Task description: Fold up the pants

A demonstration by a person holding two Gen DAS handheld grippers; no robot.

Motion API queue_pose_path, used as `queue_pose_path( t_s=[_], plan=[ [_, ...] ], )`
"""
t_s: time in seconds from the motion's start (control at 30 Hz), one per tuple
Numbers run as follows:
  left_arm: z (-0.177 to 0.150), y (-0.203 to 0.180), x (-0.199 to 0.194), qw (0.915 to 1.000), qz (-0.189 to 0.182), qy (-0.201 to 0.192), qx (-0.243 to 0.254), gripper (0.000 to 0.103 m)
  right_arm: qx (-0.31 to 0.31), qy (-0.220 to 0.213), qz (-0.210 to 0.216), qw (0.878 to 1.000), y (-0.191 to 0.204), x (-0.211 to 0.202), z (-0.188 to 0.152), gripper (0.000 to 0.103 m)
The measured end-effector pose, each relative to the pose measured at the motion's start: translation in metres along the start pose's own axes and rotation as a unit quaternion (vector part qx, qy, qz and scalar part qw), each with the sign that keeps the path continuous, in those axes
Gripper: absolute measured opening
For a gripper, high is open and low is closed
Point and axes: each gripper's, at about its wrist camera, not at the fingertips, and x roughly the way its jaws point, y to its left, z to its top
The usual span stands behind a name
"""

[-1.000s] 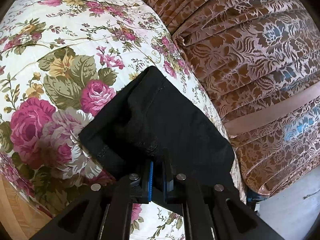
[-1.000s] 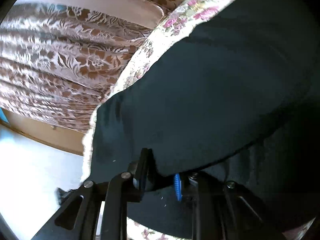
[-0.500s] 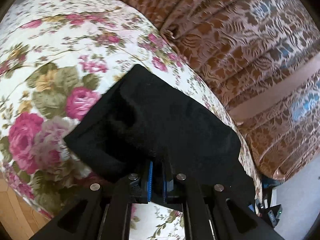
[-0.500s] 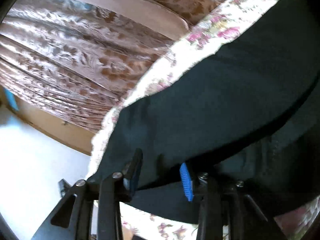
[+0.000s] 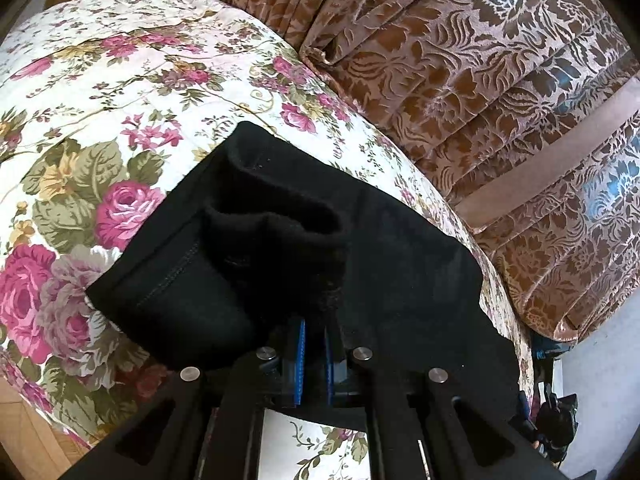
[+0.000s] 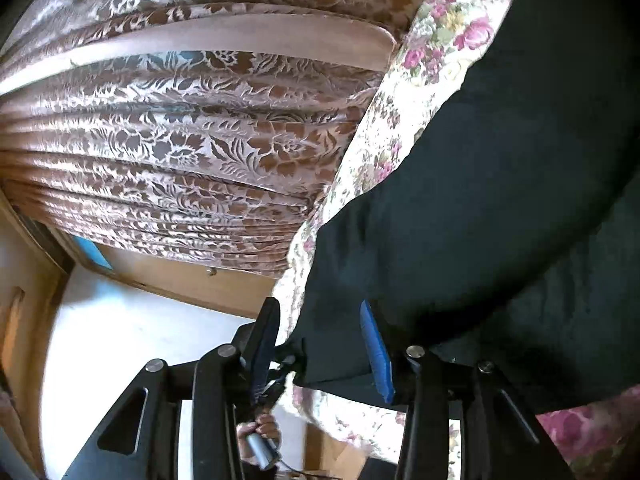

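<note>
The black pants (image 5: 360, 264) lie on the flowery quilt (image 5: 120, 92). The left gripper (image 5: 314, 344) pinches them tight. The right gripper (image 6: 320, 340) is opening around a corner, so the fold might flop open.

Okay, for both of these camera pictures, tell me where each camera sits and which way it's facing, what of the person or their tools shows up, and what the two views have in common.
Left wrist: sits on the left gripper, looking down along its fingers at the black pants on the floral quilt; the pads are shut on the cloth.
Right wrist: sits on the right gripper, facing nearly level along the quilt's edge toward the brown curtain; its jaws are opening, the pants' edge between them, and a hand shows below.
Shared: pants, quilt, curtain.
</note>
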Motion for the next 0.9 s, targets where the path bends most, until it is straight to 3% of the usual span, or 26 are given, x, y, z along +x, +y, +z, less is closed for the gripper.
queue_pose_path(
  t_s=[0.07, 0.17, 0.3, 0.47, 0.57, 0.6, 0.63, 0.7, 0.9],
  plan=[
    [-0.001, 0.003, -0.001, 1.0, -0.005, -0.002, -0.003, 0.006, -0.026, -0.003, -0.012, 1.0, 0.007, -0.001, -0.002, 0.043],
    [-0.001, 0.01, -0.005, 0.9999, -0.008, -0.005, -0.014, 0.006, -0.059, 0.012, -0.072, 0.996, 0.014, -0.002, -0.007, 0.043],
    [-0.005, 0.013, -0.013, 0.9998, -0.007, -0.016, -0.008, 0.006, -0.042, 0.04, -0.097, 0.994, 0.003, -0.007, -0.011, 0.043],
    [-0.007, 0.027, -0.009, 0.9993, -0.013, -0.01, -0.034, 0.007, -0.007, 0.02, -0.16, 0.987, -0.024, -0.025, -0.009, 0.043],
    [-0.008, 0.031, -0.009, 0.9981, -0.024, -0.005, -0.056, 0.014, 0.025, -0.002, -0.158, 0.987, -0.042, -0.024, 0.002, 0.043],
    [-0.008, 0.033, -0.009, 0.9979, -0.024, -0.004, -0.06, 0.018, 0.037, -0.008, -0.155, 0.987, -0.047, -0.021, 0.006, 0.04],
    [-0.009, 0.034, -0.008, 0.9978, -0.02, -0.004, -0.063, 0.019, 0.039, -0.013, -0.152, 0.987, -0.05, -0.017, 0.01, 0.032],
    [-0.008, 0.036, -0.008, 0.9976, -0.016, -0.005, -0.068, 0.019, 0.048, -0.016, -0.174, 0.983, -0.054, -0.007, 0.018, 0.027],
    [-0.008, 0.034, -0.017, 0.9985, -0.011, -0.019, -0.05, 0.016, -0.039, -0.031, -0.212, 0.976, -0.023, -0.001, 0.024, 0.018]
  ],
)
